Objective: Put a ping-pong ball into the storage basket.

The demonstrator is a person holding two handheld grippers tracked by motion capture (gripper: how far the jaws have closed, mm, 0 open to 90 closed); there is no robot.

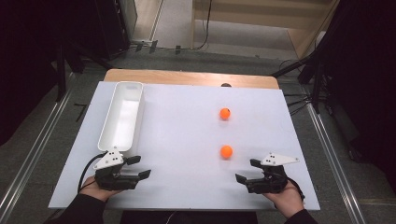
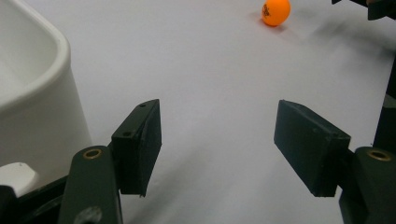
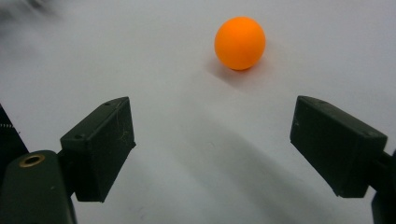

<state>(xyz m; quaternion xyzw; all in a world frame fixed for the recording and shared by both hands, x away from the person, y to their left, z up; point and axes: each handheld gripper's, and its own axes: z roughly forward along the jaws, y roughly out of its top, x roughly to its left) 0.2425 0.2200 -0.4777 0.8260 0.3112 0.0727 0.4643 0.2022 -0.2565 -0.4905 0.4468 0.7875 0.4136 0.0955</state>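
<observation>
Grippers: I am holding my left gripper [image 1: 141,166] released by the white bin's [image 1: 122,112] near end, and my right gripper [image 1: 246,170] released, aiming at the near orange ball [image 1: 226,151] lying just ahead on the surface [image 1: 187,186], seemingly lining up a grasp.

orange ball [image 1: 226,151] on white sheet, near rt side, 2nd orange ball [image 1: 225,113] farther back
</observation>
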